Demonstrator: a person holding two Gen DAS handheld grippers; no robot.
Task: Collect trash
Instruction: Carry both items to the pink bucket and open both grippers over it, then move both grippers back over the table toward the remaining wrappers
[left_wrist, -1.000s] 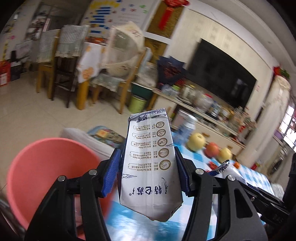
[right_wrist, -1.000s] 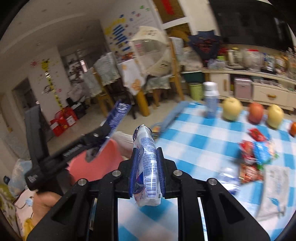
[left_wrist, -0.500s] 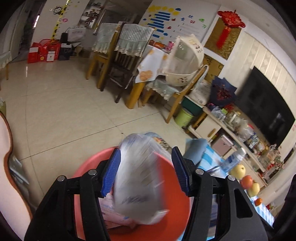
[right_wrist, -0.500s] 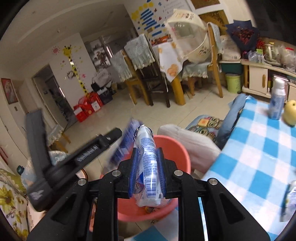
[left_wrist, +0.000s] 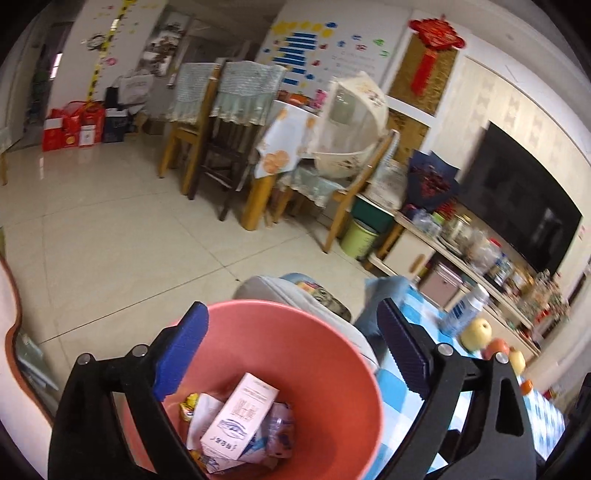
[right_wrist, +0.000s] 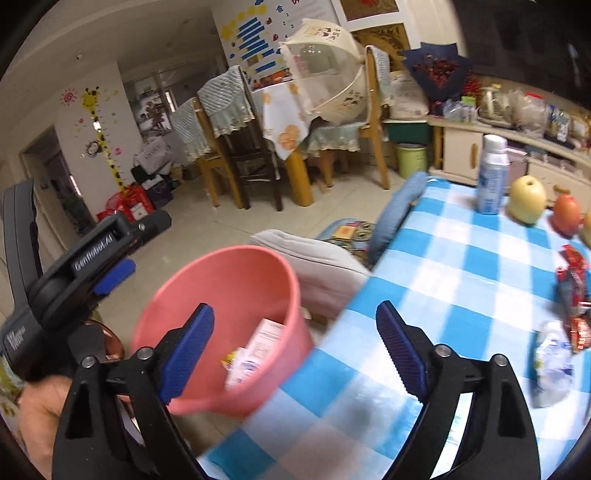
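A pink bucket (left_wrist: 325, 354) stands on the floor beside the table and also shows in the right wrist view (right_wrist: 236, 288). A milk carton (left_wrist: 240, 417) and several wrappers lie inside it. My left gripper (left_wrist: 291, 354) is open and empty above the bucket. My right gripper (right_wrist: 295, 350) is open and empty over the bucket's rim and the table's edge. The left gripper's body (right_wrist: 88, 258) shows at the left in the right wrist view. More wrappers (right_wrist: 572, 295) and a crumpled clear wrapper (right_wrist: 554, 354) lie on the blue checked tablecloth (right_wrist: 461, 280).
A white bottle (right_wrist: 493, 181), a yellow apple (right_wrist: 526, 199) and a red fruit (right_wrist: 567, 214) stand at the table's far side. A grey cushioned seat (right_wrist: 310, 262) sits by the bucket. Wooden chairs (left_wrist: 221, 147) and a green bin (left_wrist: 360, 240) stand further off.
Both grippers swung from the table over the bucket and opened. The milk carton dropped from the left one and the blue-white wrapper from the right one into the bucket.
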